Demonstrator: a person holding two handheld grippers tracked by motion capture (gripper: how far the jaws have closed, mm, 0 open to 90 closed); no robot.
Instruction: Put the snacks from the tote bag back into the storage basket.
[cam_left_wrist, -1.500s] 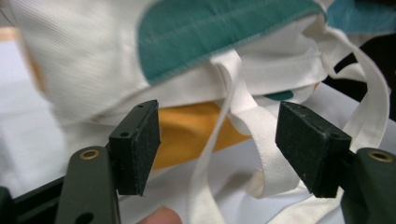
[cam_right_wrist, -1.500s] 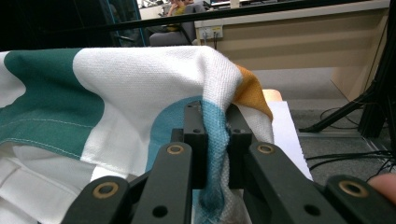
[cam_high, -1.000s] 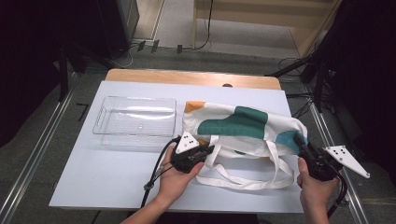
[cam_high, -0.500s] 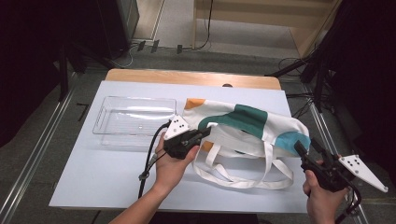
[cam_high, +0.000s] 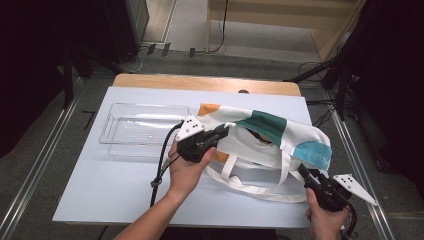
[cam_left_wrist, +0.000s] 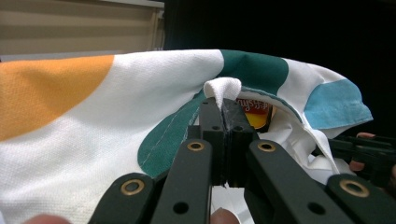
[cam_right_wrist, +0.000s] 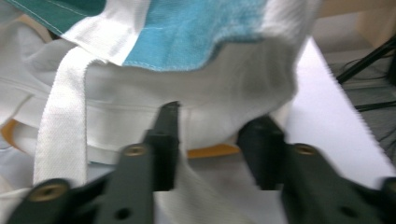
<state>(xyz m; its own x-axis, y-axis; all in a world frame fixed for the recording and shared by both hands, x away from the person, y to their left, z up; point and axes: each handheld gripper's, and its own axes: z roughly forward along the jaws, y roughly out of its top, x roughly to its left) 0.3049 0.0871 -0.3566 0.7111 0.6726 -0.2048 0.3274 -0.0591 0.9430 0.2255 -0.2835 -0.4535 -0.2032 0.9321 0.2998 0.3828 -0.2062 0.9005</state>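
From the high view, my left gripper (cam_high: 220, 134) is clamped on the upper edge of the tote bag (cam_high: 265, 135), lifting the mouth open; a clear plastic tray (cam_high: 142, 131) sits just behind it on the table (cam_high: 100, 195). My right gripper (cam_high: 304, 172) is at the bag's near corner, by the white straps (cam_high: 250, 187).

In the left gripper view, my jaws are pressed together on a fold of white fabric, with a yellow packet (cam_left_wrist: 256, 112) showing inside the bag just beyond.

In the right gripper view, my jaws stand apart, the bag's lower white edge (cam_right_wrist: 210, 105) directly ahead.

place: lab or studio | cues: white table (cam_high: 125, 200) between floor rails (cam_high: 35, 175), loose cables (cam_high: 220, 30), dark surround
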